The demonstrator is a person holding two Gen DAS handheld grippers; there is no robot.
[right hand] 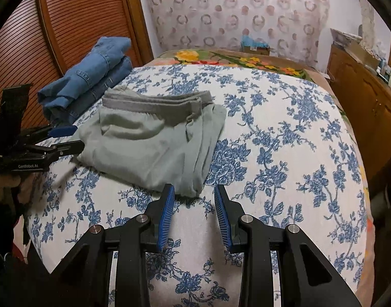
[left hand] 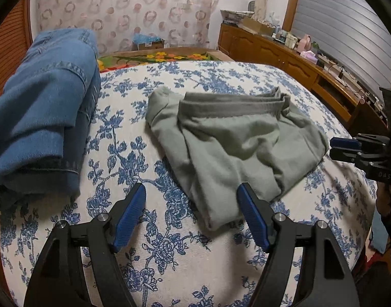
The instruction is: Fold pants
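Observation:
Grey-green pants (left hand: 233, 140) lie folded into a compact stack on the blue-flowered bedspread (left hand: 149, 243), with the grey waistband on the far side. They also show in the right wrist view (right hand: 149, 143). My left gripper (left hand: 192, 192) is open and empty, hovering at the stack's near corner. It shows from the side in the right wrist view (right hand: 76, 138), jaws apart next to the stack's left edge. My right gripper (right hand: 194, 190) is open and empty, just short of the stack's near corner. It shows in the left wrist view (left hand: 332, 147) beside the stack's right edge.
Folded blue jeans (left hand: 42, 117) lie stacked at the bed's left edge, also in the right wrist view (right hand: 90, 76). A flowered blanket (left hand: 157, 57) lies at the far end. A wooden sideboard (left hand: 285, 56) with clutter runs along the right. A slatted wooden door (right hand: 67, 25) stands at the left.

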